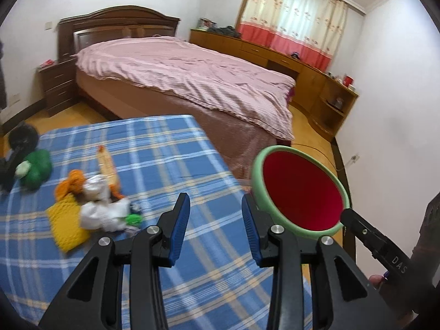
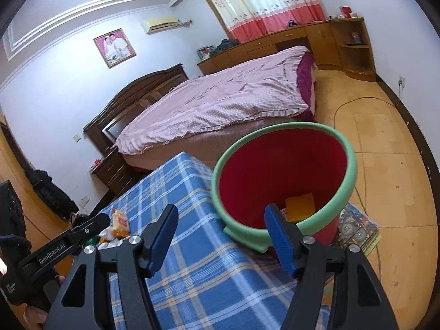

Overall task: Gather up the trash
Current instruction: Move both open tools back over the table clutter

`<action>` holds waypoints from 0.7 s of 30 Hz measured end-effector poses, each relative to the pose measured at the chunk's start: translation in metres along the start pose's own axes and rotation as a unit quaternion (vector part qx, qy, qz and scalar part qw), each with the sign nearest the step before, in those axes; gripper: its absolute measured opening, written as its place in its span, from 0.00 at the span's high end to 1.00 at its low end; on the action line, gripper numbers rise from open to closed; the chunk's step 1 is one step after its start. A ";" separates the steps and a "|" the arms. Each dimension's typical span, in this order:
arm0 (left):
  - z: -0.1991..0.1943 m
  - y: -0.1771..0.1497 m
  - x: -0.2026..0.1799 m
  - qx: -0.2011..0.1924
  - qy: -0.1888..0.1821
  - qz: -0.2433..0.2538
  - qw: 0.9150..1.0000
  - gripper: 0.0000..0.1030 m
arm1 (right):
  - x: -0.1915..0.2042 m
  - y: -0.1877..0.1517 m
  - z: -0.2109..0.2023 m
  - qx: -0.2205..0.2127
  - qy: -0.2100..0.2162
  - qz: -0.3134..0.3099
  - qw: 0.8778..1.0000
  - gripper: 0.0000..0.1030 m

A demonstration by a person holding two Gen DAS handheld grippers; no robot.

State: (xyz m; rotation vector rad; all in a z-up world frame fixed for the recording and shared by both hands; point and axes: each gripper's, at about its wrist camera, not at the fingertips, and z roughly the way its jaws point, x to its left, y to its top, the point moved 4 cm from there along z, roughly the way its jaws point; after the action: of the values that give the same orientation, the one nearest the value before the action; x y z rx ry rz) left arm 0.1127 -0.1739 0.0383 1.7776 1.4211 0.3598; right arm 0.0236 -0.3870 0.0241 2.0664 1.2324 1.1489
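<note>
Beside the table's right edge, the red bin (image 2: 283,181) is waiting, one yellow piece already inside. Both the left gripper (image 1: 216,221) and right gripper (image 2: 221,236) are hanging spread and empty; the trash pile (image 1: 96,206) near the left edge is best pinched piece by piece.

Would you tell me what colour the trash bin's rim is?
Pale green, around a red inside; the trash bin shows best in the right wrist view.

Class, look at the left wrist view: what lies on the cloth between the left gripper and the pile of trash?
Nothing: between the left gripper and the pile of trash only bare blue checked cloth shows in the left wrist view.
</note>
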 end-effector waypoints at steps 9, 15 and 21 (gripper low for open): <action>-0.027 -0.003 0.067 -0.009 0.068 -0.043 0.997 0.62 | 0.042 -0.012 0.008 0.013 0.023 -0.029 0.999 0.32; -0.036 -0.012 0.109 -0.003 0.100 -0.074 0.992 0.62 | 0.066 -0.021 0.019 0.023 0.035 -0.050 0.998 0.31; -0.029 -0.025 0.154 0.013 0.133 -0.109 0.985 0.62 | 0.083 -0.031 0.036 0.041 0.039 -0.064 0.996 0.31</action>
State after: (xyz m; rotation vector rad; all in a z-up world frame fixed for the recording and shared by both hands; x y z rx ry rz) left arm 0.1268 -0.0211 -0.0011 1.6174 1.7979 0.4778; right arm 0.0594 -0.2990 0.0165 1.9850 1.4488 1.1475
